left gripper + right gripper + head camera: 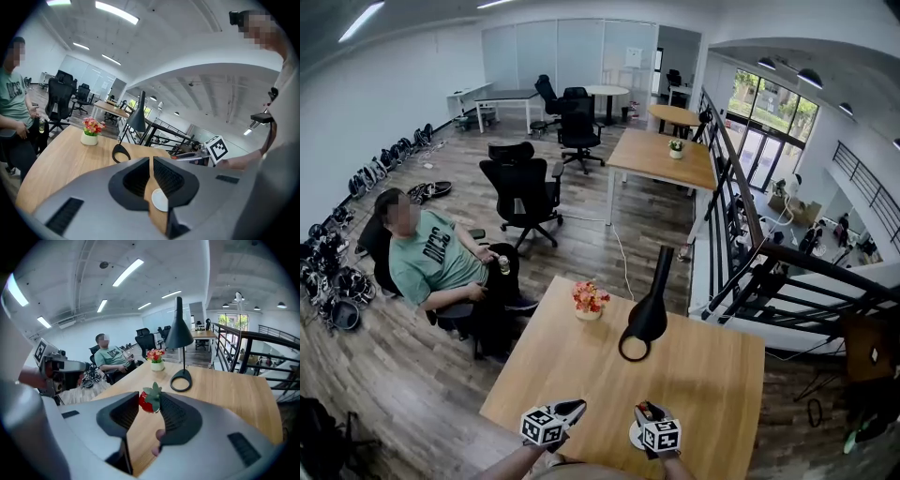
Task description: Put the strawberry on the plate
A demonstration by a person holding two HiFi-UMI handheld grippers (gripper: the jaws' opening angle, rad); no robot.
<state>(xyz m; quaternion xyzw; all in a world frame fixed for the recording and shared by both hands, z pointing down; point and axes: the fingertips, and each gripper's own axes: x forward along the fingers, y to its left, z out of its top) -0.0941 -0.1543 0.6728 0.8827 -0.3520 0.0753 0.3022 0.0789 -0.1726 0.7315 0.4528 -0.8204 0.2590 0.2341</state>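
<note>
A red strawberry (149, 401) with a green leafy top is pinched between the tips of my right gripper (150, 401), which is shut on it above the wooden table (220, 390). In the head view the right gripper (648, 412) hangs over the near table edge, with the small white plate (634, 435) just beneath it. My left gripper (575, 408) is to its left, shut and empty. In the left gripper view the left gripper (151, 162) has its jaws closed together, and the plate (159, 200) shows below through the slit between them.
A black desk lamp (649, 314) with a ring base stands mid-table, a flower pot (589, 301) at the far edge. A seated person (431, 258) is beyond the table's left. A railing (769, 272) runs along the right side.
</note>
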